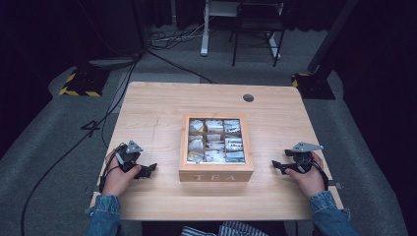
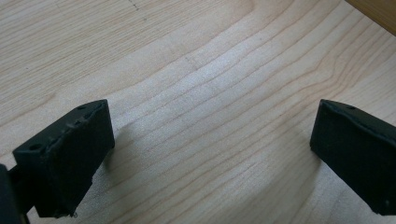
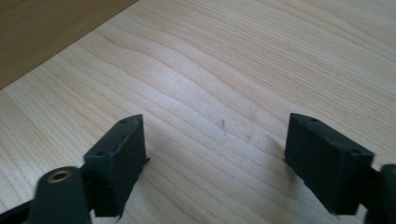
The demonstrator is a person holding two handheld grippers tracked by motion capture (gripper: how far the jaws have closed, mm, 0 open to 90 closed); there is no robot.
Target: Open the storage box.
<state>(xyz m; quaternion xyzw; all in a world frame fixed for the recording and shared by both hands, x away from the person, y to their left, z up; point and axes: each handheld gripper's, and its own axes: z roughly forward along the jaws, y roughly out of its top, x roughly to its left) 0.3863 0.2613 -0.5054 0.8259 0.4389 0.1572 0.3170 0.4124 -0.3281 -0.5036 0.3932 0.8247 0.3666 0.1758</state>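
Nearest the person, the left gripper and the right gripper both rest low on the wooden table with jaws spread wide and nothing between them, so this looks to me like a starting pose with no step yet begun. Between them, just inward of each and apart from both, sits the wooden tea box, its glass lid shut over packets in compartments. Whichever gripper moves first has bare tabletop on all sides, the table's edges lying outward and beyond the box.
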